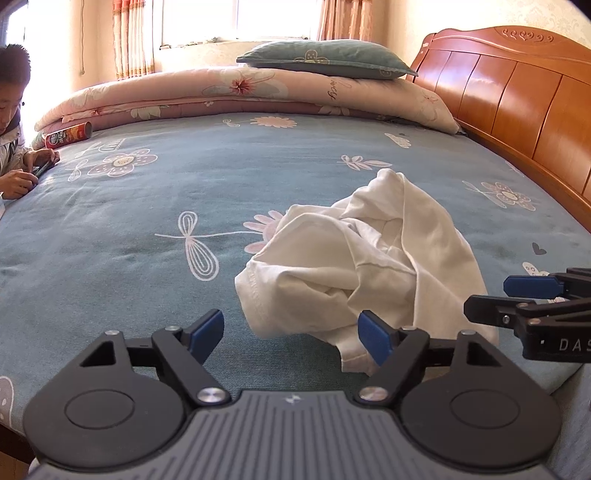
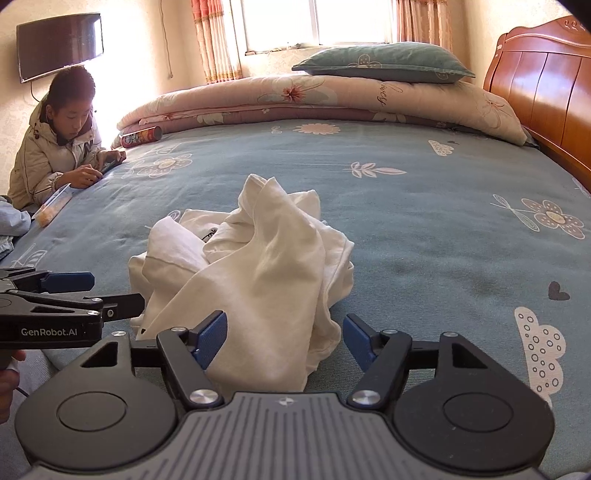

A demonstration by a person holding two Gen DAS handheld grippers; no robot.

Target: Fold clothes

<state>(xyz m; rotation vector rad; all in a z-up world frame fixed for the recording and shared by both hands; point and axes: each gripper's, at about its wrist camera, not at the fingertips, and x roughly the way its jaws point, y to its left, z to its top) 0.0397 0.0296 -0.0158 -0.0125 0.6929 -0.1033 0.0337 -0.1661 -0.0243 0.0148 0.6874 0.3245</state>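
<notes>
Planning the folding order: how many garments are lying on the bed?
1. A crumpled white garment lies in a heap on the blue bedsheet, just ahead of both grippers. The heap could hide a second piece, and pale fabric shows at the right-wrist view's left edge.

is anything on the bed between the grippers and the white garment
Nothing visible. The crumpled white garment lies right ahead of the right gripper and left gripper, on bare bedsheet. The can lies far off.

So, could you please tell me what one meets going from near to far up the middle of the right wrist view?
Right gripper → white garment → blue bedsheet → folded quilt → pillow → window.
</notes>
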